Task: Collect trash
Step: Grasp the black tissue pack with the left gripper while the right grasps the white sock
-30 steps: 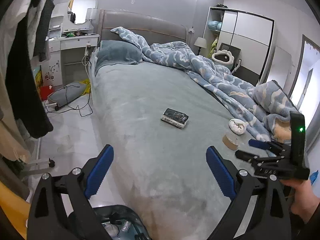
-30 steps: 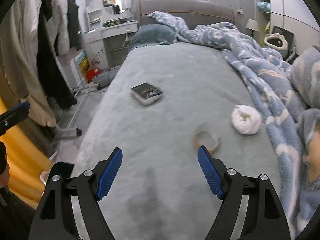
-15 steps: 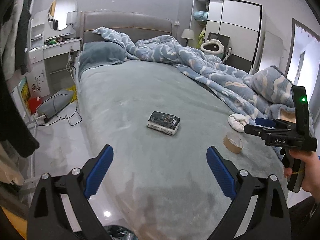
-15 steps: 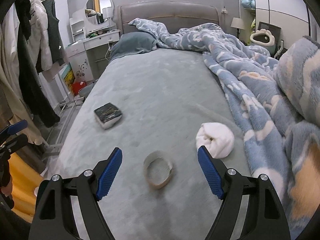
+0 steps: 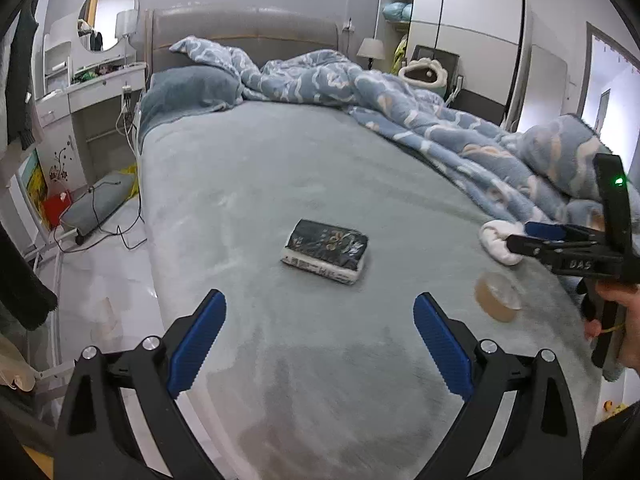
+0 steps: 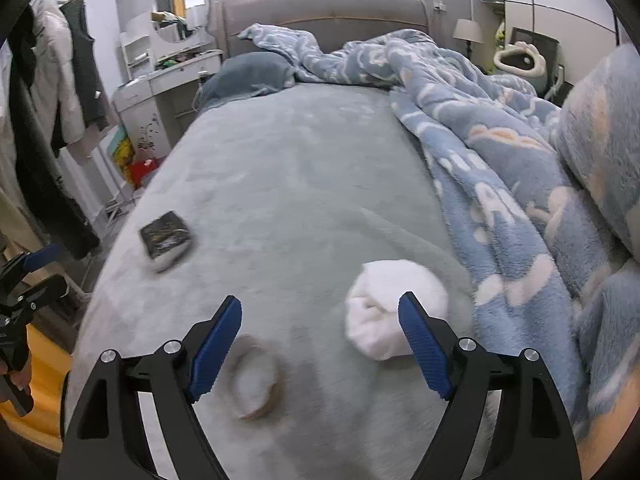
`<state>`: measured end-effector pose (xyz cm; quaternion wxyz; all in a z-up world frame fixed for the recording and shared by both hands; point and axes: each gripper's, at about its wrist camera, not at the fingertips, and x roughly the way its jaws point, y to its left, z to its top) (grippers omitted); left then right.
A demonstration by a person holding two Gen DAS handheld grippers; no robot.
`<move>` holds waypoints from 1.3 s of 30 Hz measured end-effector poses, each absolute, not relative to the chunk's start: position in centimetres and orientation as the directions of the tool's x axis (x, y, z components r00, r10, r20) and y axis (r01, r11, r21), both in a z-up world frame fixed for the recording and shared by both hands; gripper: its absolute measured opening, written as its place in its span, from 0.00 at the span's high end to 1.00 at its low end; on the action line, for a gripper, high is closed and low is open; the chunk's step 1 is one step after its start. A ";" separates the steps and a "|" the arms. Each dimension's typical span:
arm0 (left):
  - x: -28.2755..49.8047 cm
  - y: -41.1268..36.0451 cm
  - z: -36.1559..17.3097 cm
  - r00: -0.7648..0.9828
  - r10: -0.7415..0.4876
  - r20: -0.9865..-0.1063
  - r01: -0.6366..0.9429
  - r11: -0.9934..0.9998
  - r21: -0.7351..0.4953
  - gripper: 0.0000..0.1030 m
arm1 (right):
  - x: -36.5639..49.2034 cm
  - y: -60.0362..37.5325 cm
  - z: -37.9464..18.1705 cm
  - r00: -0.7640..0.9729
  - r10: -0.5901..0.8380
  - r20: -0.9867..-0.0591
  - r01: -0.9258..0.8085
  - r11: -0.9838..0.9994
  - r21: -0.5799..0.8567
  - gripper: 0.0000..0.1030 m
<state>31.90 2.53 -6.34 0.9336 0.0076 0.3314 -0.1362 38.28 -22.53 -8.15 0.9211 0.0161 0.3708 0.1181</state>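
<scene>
The right hand-held gripper (image 6: 320, 344) is hanging wide and empty over the bed (image 6: 304, 168), just above the wad (image 6: 384, 304) and tape ring (image 6: 256, 376). The wad is looking soft and light; pinching across its middle should do. The ring is lying flat, hole upward.

Bed sheet (image 5: 280, 184): matt grey-green fleece-like cloth, short nap; quilt (image 5: 440, 120): fluffy blue plush cloth with pale cloud print; headboard (image 5: 244, 28): smooth grey padded covering with a faint sheen. Packet (image 5: 325, 251): glossy dark plastic film wrap with white edges; tape roll (image 6: 256, 380): brownish, semi-translucent band, looks like plastic tape; white bundle (image 6: 388, 304): soft matt cloth or tissue, cannot tell which. Left claw (image 5: 320, 344) and right claw (image 6: 320, 344): matt black plastic frames, ribbed blue pads (image 6: 422, 348), shiny metal screw heads; floor (image 5: 100, 280): glossy pale tile.
</scene>
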 end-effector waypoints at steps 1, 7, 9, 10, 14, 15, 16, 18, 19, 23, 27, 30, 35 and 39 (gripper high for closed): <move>32.3 2.6 -6.6 0.741 -0.243 -0.626 0.256 0.964 -0.071 0.06 | 38.5 -22.7 -8.3 0.696 0.224 -0.682 -0.202 0.973 0.113 0.21; 34.6 2.6 -8.0 0.728 -0.231 -0.646 0.248 0.966 -0.067 0.06 | 40.0 -23.3 -9.4 0.681 0.177 -0.711 -0.186 0.980 0.065 0.20; 35.4 2.4 -8.3 0.722 -0.228 -0.653 0.257 0.965 -0.053 0.06 | 40.4 -23.1 -9.9 0.674 0.155 -0.722 -0.195 0.980 0.029 0.20; 35.6 2.3 -8.4 0.721 -0.231 -0.653 0.262 0.964 -0.051 0.06 | 40.6 -23.0 -10.0 0.673 0.145 -0.726 -0.198 0.980 0.013 0.20; 37.2 2.1 -8.6 0.724 -0.243 -0.645 0.264 0.962 -0.065 0.06 | 41.2 -23.4 -10.6 0.664 0.126 -0.737 -0.191 0.982 -0.004 0.19; 37.6 1.9 -8.6 0.726 -0.245 -0.642 0.268 0.961 -0.065 0.06 | 41.4 -23.5 -10.7 0.662 0.121 -0.740 -0.189 0.982 -0.008 0.19; 37.9 1.8 -8.7 0.726 -0.247 -0.641 0.271 0.960 -0.063 0.06 | 41.5 -23.7 -10.8 0.661 0.118 -0.741 -0.186 0.983 -0.009 0.19; 38.7 1.7 -9.0 0.725 -0.256 -0.640 0.272 0.959 -0.075 0.06 | 41.8 -24.2 -11.1 0.656 0.112 -0.747 -0.177 0.984 -0.008 0.19; 39.0 1.7 -9.1 0.722 -0.259 -0.642 0.267 0.960 -0.086 0.06 | 42.0 -24.5 -11.2 0.654 0.110 -0.749 -0.174 0.985 -0.006 0.19; 40.1 1.3 -10.2 0.706 -0.275 -0.652 0.265 0.957 -0.116 0.06 | 42.6 -25.9 -11.7 0.651 0.105 -0.752 -0.144 0.989 0.013 0.32; 40.7 0.7 -11.1 0.686 -0.283 -0.670 0.280 0.953 -0.115 0.06 | 42.9 -27.5 -11.8 0.662 0.114 -0.741 -0.105 0.993 0.060 0.51; 41.1 0.4 -11.4 0.679 -0.289 -0.675 0.287 0.951 -0.118 0.06 | 42.8 -28.4 -11.4 0.675 0.114 -0.729 -0.087 0.993 0.075 0.63; 41.7 -0.2 -11.6 0.672 -0.294 -0.680 0.298 0.948 -0.115 0.07 | 42.2 -29.2 -10.2 0.700 0.129 -0.702 -0.082 0.992 0.101 0.67; 41.9 -0.8 -11.7 0.668 -0.265 -0.695 0.296 0.952 -0.079 0.18 | 41.9 -29.2 -9.2 0.715 0.162 -0.680 -0.101 0.987 0.128 0.67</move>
